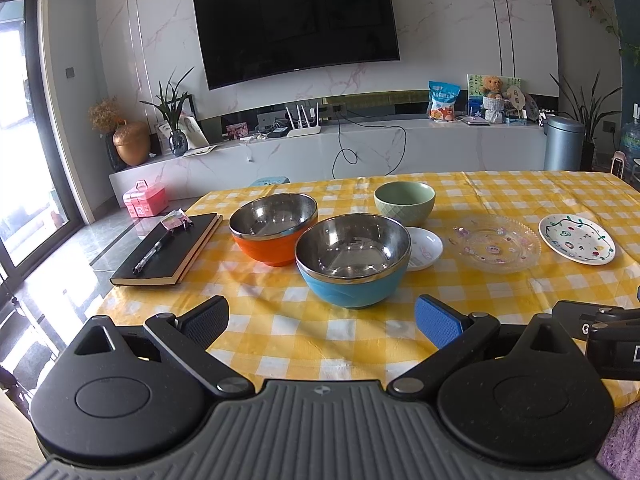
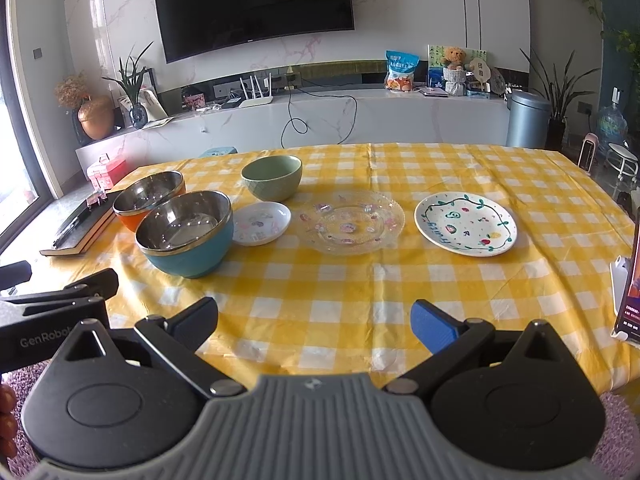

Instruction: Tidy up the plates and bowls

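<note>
Beside the blue bowl (image 1: 352, 262) our left gripper (image 1: 322, 322) and right gripper (image 2: 314, 320) hang apart, empty. We risk clipping the small dish (image 1: 424, 248) touching it.

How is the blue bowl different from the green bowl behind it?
The blue bowl has a shiny metal lining; the green bowl is matte and green inside too. The blue bowl looks wider and sits nearer the table edge; the green bowl stands farther back. Both are upright and look empty.
</note>
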The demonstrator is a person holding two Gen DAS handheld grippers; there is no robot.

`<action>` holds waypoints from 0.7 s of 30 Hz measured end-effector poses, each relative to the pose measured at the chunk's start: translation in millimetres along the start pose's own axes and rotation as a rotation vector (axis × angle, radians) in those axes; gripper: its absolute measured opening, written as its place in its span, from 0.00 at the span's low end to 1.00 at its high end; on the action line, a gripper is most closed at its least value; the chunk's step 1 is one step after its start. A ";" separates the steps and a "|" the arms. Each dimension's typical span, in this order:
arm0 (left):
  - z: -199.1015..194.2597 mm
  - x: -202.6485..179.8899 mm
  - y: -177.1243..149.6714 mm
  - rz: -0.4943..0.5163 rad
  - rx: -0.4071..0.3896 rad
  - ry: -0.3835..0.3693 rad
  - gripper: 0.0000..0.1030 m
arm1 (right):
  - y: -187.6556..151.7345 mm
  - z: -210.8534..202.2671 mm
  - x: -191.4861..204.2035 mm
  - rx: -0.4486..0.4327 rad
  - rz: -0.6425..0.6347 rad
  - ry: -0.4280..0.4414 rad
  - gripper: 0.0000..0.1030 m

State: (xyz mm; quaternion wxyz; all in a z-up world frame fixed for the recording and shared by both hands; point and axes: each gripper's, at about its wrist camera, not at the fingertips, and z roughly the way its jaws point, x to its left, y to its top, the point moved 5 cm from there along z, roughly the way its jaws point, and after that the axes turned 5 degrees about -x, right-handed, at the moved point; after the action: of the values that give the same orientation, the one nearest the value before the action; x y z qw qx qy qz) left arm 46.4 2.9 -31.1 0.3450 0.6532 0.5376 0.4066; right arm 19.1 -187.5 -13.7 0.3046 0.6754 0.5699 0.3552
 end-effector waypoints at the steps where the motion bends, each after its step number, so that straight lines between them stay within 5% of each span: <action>1: 0.1 0.0 0.0 0.000 0.000 0.000 1.00 | 0.0 0.0 -0.1 -0.001 0.000 0.000 0.98; 21: -0.1 0.5 -1.0 -0.005 0.002 -0.008 1.00 | -0.1 0.2 -0.1 -0.001 0.000 -0.001 0.98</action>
State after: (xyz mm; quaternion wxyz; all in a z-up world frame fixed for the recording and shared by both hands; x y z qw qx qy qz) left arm 45.9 3.6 -31.8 0.3474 0.6537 0.5383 0.4027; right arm 19.2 -187.6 -14.0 0.3054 0.6754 0.5697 0.3550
